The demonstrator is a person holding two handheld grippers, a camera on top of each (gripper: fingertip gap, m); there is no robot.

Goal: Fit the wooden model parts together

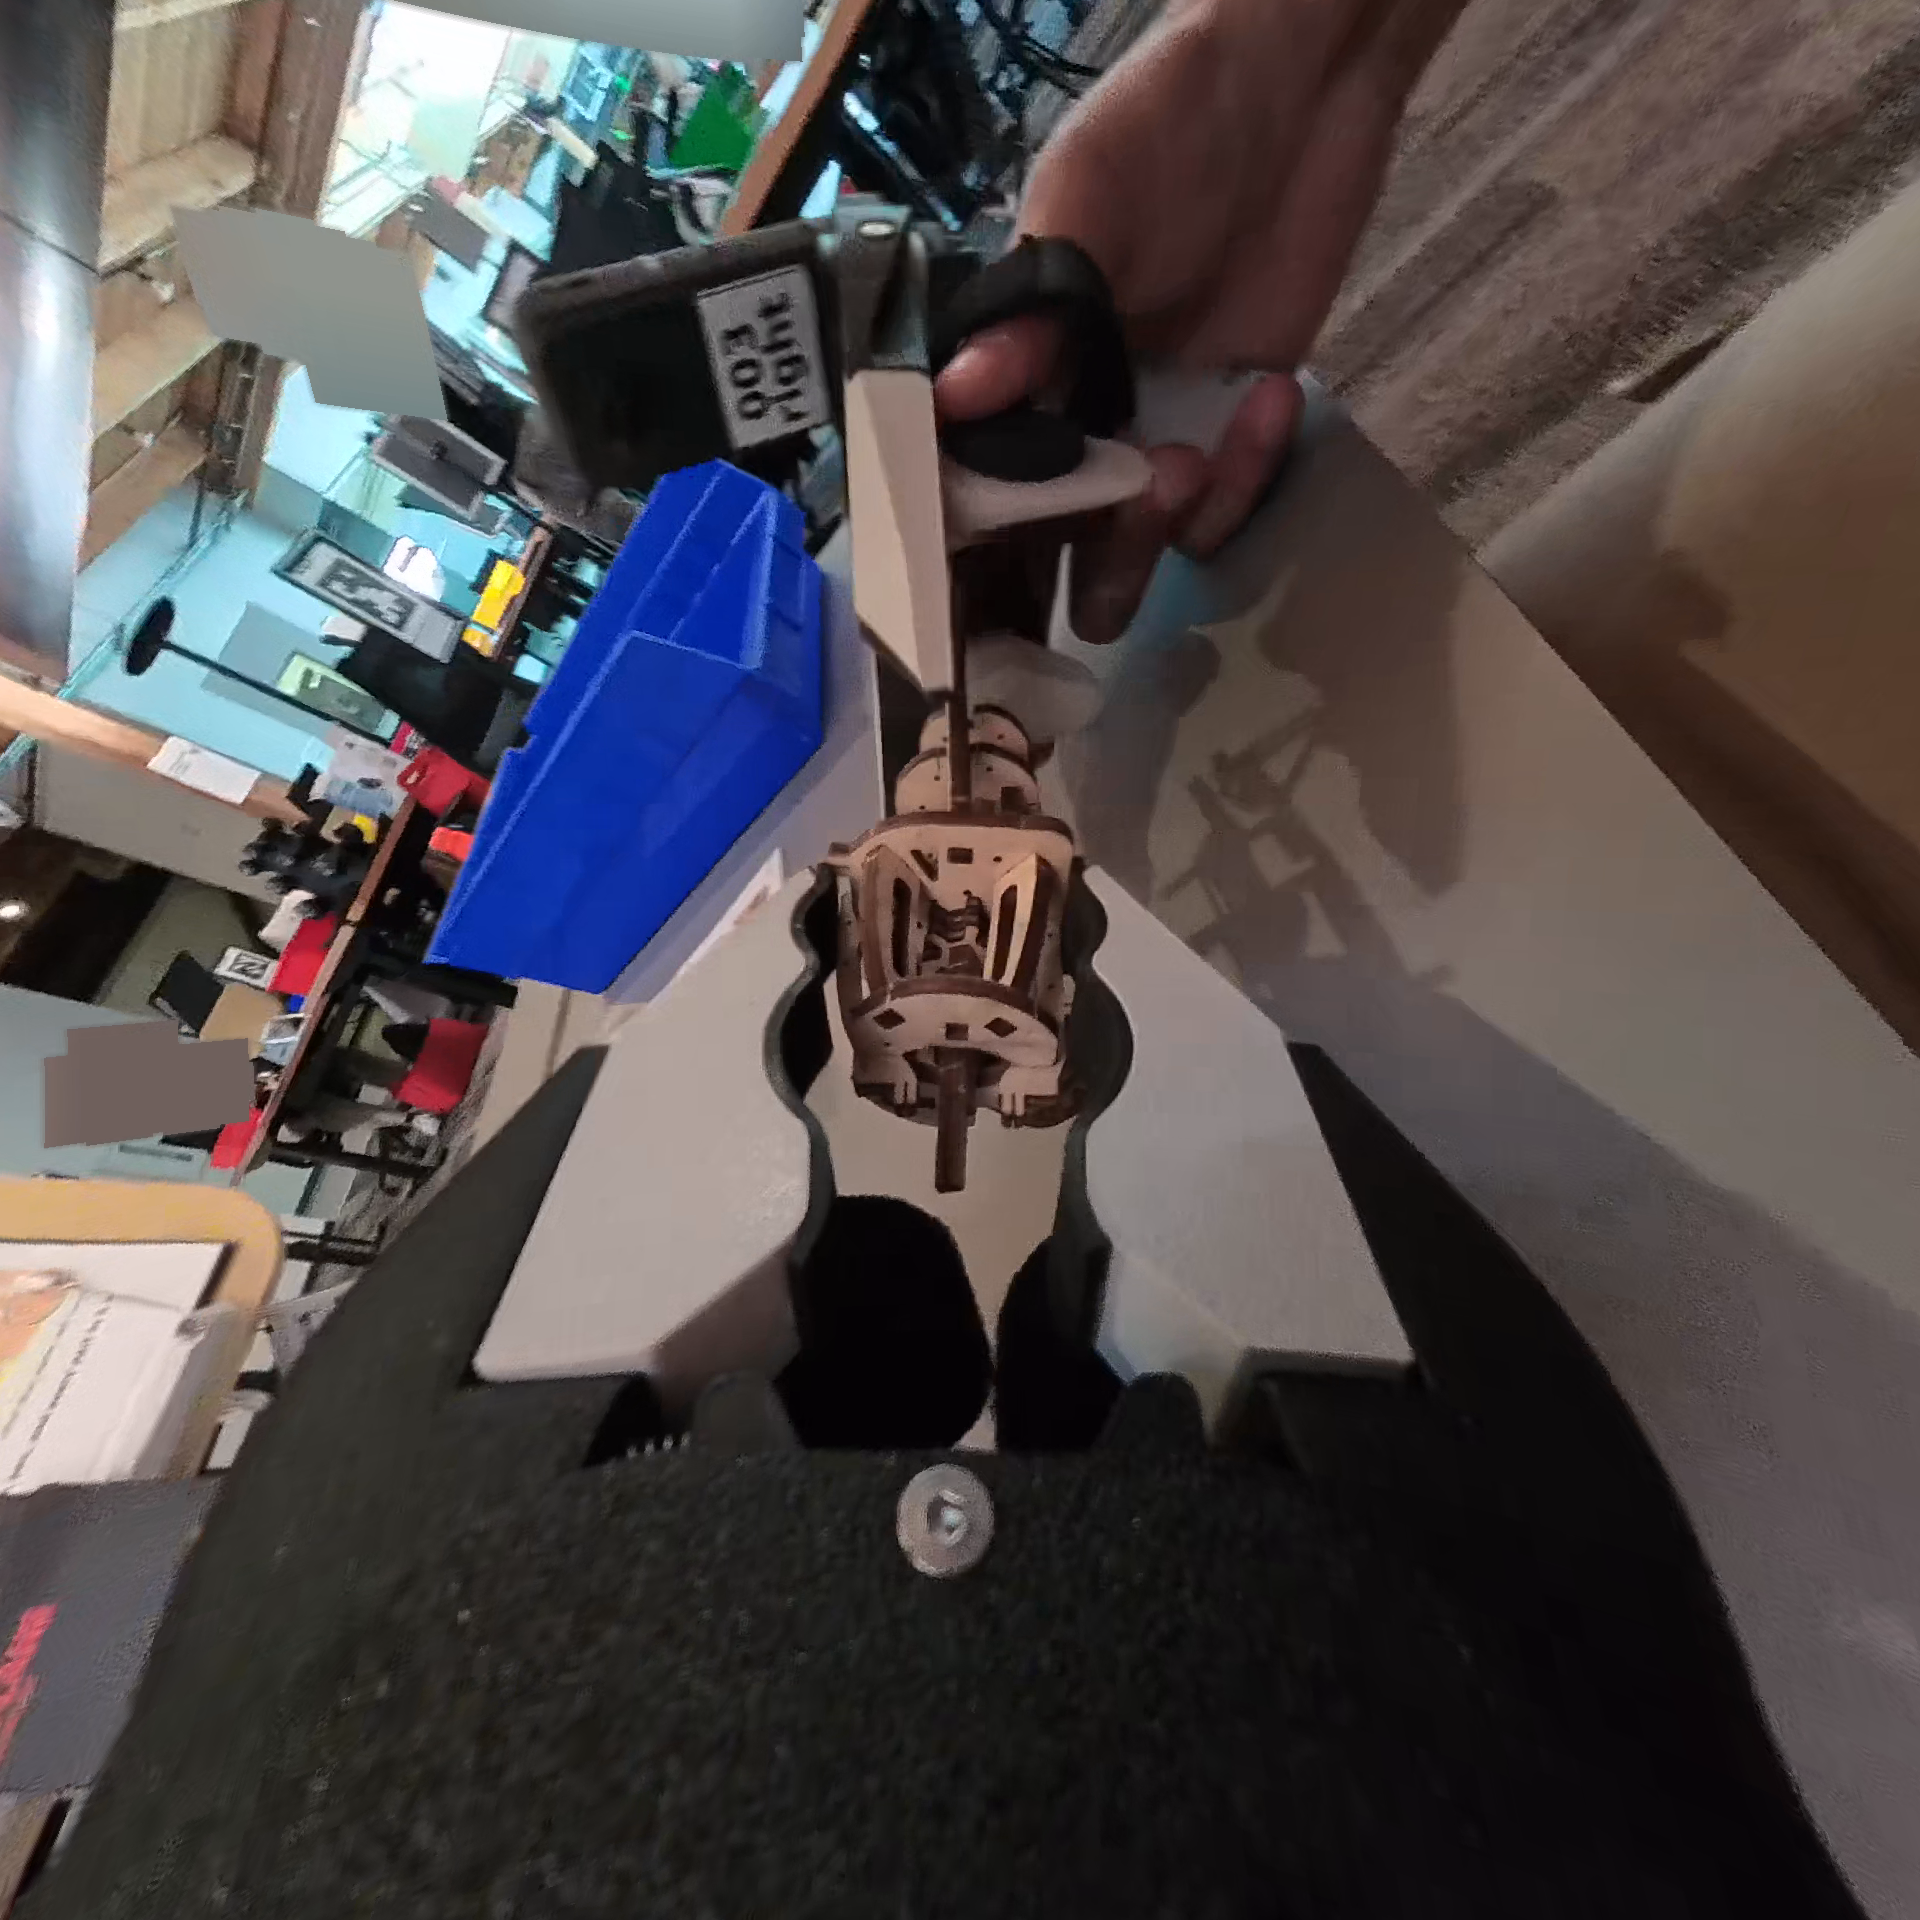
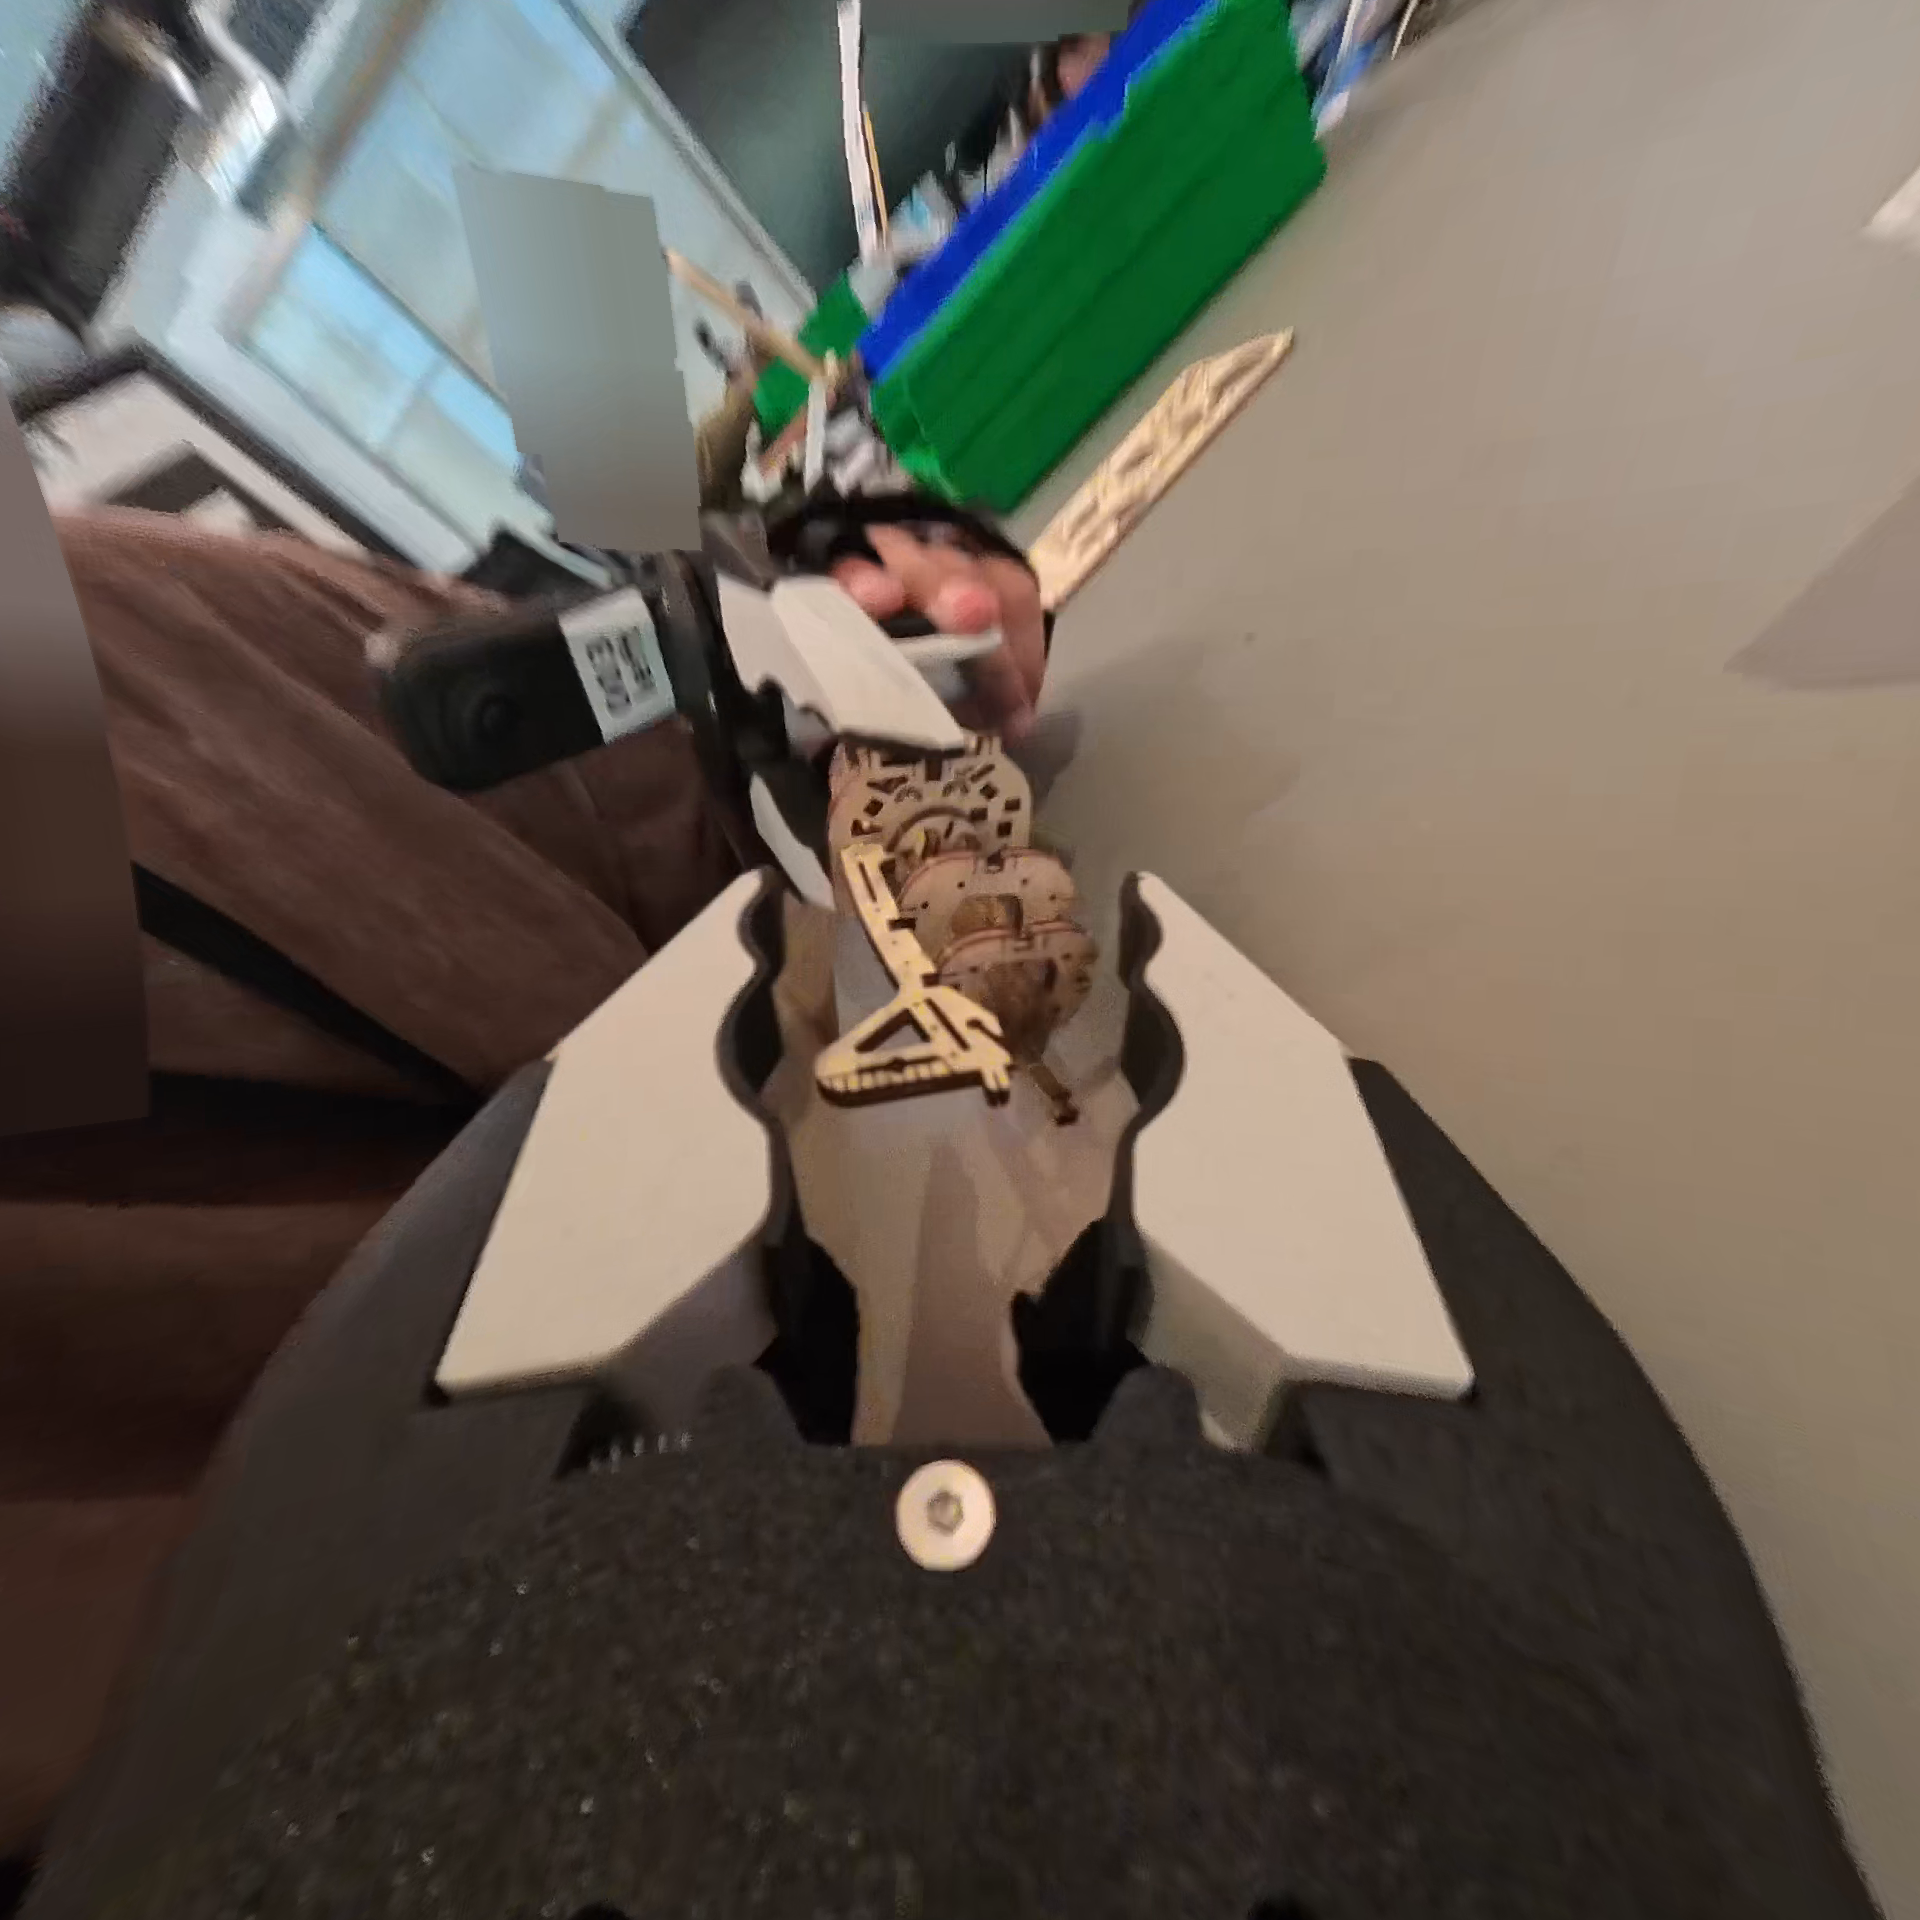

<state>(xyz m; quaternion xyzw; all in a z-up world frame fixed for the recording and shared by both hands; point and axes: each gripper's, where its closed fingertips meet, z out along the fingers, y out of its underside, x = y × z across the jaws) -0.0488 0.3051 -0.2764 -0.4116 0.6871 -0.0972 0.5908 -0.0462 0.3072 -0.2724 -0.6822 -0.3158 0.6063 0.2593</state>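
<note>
The left gripper (image 1: 951, 997) is clamped on the wooden model (image 1: 956, 977): its dark pads press the sides of the cage-like frame, and a thin peg sticks out of the frame's base back toward the camera. The model is held in the air above the grey table (image 1: 1455, 935), not resting on it.

From the far end, the right gripper (image 1: 961, 675) meets the same model. In the left wrist view its white fingers look narrow around the rounded discs at that end. In its own view the right gripper's (image 2: 940, 914) jaws stand fairly wide, and the discs and a flat arm with a triangular tip (image 2: 914, 1049) sit between them; this view is blurred, so I cannot tell whether the pads touch the wood.

A bare hand (image 1: 1174, 343) holds the right gripper's handle, fingers through a black strap.

Beyond the tools, a blue bin (image 1: 644, 748) stands toward the table's far edge in the left wrist view. In the right wrist view a flat wooden parts sheet (image 2: 1164, 457) lies on the table, with a green bin (image 2: 1091, 291) just behind it and a second blue bin (image 2: 987, 260) behind that.
</note>
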